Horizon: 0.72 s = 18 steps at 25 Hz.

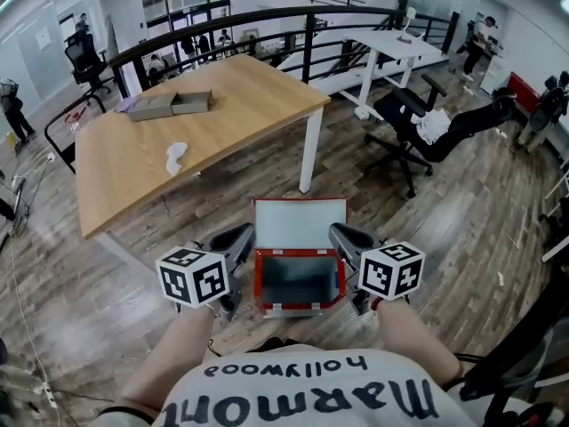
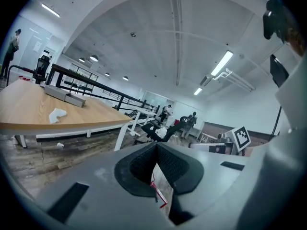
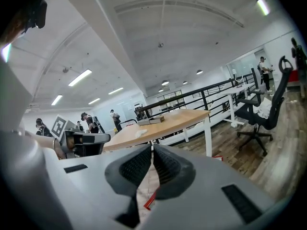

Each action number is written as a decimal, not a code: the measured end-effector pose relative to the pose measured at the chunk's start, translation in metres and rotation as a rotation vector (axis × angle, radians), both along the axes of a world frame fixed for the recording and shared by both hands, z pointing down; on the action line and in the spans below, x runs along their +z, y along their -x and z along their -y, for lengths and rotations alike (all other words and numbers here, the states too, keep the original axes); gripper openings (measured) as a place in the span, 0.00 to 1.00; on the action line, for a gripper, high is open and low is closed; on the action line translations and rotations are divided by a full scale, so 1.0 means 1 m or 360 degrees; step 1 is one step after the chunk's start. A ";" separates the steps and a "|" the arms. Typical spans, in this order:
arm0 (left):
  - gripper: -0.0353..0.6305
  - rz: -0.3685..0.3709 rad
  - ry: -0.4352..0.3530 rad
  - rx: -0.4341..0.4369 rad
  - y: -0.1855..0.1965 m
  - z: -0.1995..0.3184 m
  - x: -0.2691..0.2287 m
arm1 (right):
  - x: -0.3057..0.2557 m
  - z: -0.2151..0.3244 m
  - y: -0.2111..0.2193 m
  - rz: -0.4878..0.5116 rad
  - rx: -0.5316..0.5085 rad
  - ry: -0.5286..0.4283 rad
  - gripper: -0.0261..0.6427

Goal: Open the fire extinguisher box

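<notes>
The red fire extinguisher box (image 1: pixel 298 281) lies on the wooden floor just in front of me, its lid (image 1: pixel 300 223) swung up and back so the pale inside shows and the grey interior is exposed. My left gripper (image 1: pixel 242 235) hangs beside the box's left wall, and my right gripper (image 1: pixel 343 235) beside its right wall. In the left gripper view the left gripper (image 2: pixel 156 145) is shut with nothing in it, and a red box edge (image 2: pixel 160 195) shows below. In the right gripper view the right gripper (image 3: pixel 152 148) is likewise shut and empty, over a red box edge (image 3: pixel 149 199).
A large wooden table (image 1: pixel 222 114) stands beyond the box, with a flat grey case (image 1: pixel 171 104) and a white cloth (image 1: pixel 176 157) on it. A black office chair (image 1: pixel 409 123) is at the right, with a white desk (image 1: pixel 400 44) and a black railing (image 1: pixel 267 20) further back.
</notes>
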<state>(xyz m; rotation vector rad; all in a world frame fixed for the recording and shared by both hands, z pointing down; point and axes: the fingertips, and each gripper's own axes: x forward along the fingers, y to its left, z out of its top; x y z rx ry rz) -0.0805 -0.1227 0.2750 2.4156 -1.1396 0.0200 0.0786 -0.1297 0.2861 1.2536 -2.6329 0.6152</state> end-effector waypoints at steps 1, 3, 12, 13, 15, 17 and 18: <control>0.06 0.0004 0.0005 -0.0001 -0.001 -0.001 0.001 | 0.003 0.000 -0.002 -0.0009 0.0000 0.0009 0.07; 0.06 0.0005 0.0015 -0.0005 -0.003 -0.003 0.003 | 0.007 -0.001 -0.004 -0.0010 -0.0001 0.0029 0.07; 0.06 0.0004 0.0011 -0.0013 -0.010 -0.007 0.002 | 0.006 -0.006 -0.004 -0.0032 -0.0056 0.0001 0.05; 0.06 0.0005 0.0011 -0.0010 -0.011 -0.007 0.002 | 0.005 -0.006 -0.005 -0.0030 -0.0055 -0.0001 0.05; 0.06 0.0007 0.0012 -0.0004 -0.014 -0.008 0.003 | 0.006 -0.007 -0.007 -0.0036 -0.0050 -0.0012 0.05; 0.06 0.0009 0.0014 -0.0002 -0.015 -0.008 0.003 | 0.007 -0.007 -0.008 -0.0048 -0.0047 -0.0023 0.05; 0.06 0.0010 0.0015 -0.0002 -0.016 -0.008 0.004 | 0.008 -0.007 -0.009 -0.0049 -0.0045 -0.0025 0.05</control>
